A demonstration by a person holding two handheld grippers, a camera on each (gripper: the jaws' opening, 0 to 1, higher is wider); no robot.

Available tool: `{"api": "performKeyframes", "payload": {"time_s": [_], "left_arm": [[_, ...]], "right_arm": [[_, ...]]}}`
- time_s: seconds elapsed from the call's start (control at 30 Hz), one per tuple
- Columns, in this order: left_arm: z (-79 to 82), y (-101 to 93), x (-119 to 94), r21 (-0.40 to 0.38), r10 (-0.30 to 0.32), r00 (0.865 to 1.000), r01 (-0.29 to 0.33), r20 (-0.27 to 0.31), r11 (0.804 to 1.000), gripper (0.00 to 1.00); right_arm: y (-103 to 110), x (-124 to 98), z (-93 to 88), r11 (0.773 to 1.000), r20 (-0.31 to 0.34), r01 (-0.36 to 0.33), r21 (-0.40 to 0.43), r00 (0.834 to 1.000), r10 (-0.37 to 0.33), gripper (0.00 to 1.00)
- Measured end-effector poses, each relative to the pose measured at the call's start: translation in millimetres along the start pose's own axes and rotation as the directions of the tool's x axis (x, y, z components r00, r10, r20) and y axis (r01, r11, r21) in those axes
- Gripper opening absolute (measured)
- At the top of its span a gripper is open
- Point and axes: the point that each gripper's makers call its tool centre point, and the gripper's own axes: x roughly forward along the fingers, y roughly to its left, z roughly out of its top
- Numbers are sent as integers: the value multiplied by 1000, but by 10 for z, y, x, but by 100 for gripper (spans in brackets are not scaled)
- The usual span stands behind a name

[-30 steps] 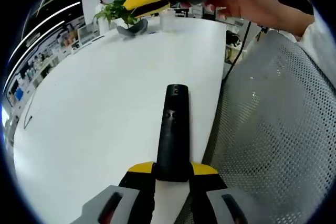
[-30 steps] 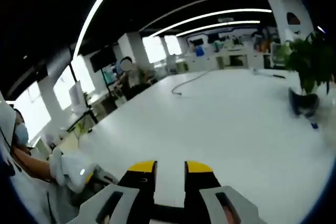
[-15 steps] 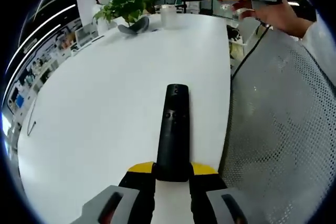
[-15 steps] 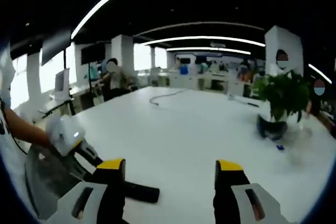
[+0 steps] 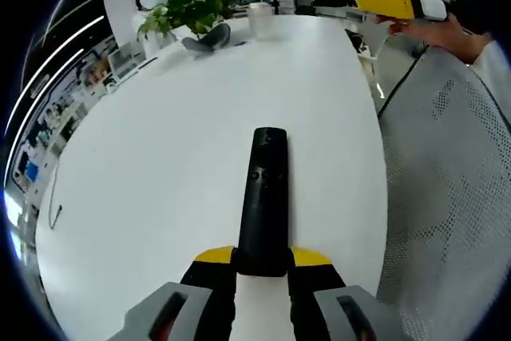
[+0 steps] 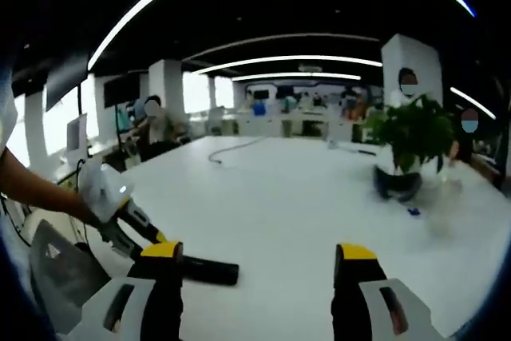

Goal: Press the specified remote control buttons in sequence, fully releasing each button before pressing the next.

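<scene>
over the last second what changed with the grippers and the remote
The right gripper went from jaws nearly together to wide open, with nothing between them, and drew away from the left gripper view's top middle toward its upper right. The left gripper stayed shut on the remote, held over the white table.

left gripper (image 5: pixel 262 259) jaws clamped, right gripper (image 6: pixel 257 255) jaws spread

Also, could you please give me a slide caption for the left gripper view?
Left gripper shut on a black remote above a white table, potted plant beyond.
</scene>
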Motion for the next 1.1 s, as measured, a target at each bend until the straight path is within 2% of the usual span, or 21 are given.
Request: {"api": "performKeyframes", "payload": {"time_s": [0.27, 0.8, 1.1], "left_arm": [[90, 293, 23, 38, 12, 1000, -12, 0, 999, 23], [313, 1018, 138, 130, 41, 999, -38, -20, 991, 23], [351, 1405, 182, 152, 69, 997, -64, -30, 986, 23]], "right_arm": [[-12, 17, -44, 1000, -23, 5, 0, 1000, -5, 75], [-44, 25, -134, 1000, -70, 23, 10, 997, -23, 73], [-56, 30, -163, 999, -86, 32, 10, 996, -31, 72]]}}
